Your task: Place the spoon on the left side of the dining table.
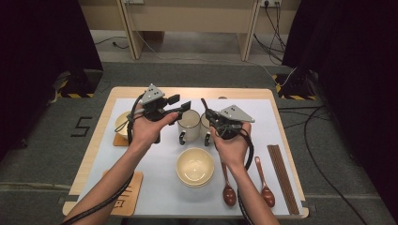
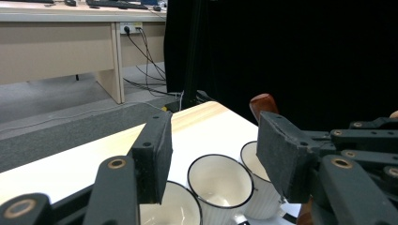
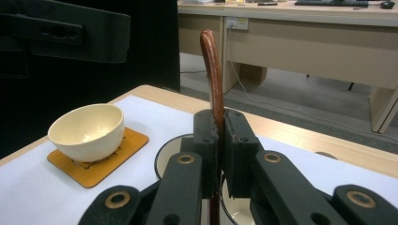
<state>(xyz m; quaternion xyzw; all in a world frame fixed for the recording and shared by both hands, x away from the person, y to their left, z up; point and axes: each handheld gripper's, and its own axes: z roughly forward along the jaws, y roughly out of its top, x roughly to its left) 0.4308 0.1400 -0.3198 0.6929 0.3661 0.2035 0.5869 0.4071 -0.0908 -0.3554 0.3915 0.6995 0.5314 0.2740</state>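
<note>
My right gripper [image 3: 218,154] pinched a spoon [image 3: 212,70] upright between its jaws, above two mugs [image 1: 188,123] on the worktop [image 1: 155,164]. My left gripper [image 2: 211,154] hung beside them, jaws spread around nothing.

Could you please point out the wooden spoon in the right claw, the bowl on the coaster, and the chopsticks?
wooden spoon [image 3: 212,70]: right gripper view, on its upright handle.
bowl on the coaster [image 3: 89,133]: right gripper view, on its outer wall.
chopsticks [image 1: 281,176]: high view, mid-length.

Bare forearms showing, no sleeves; black two-jaw left gripper [image 1: 184,108] and right gripper [image 1: 205,114] carrying grey three-cornered plates, brass-ringed pivots, trailing black cables.
</note>
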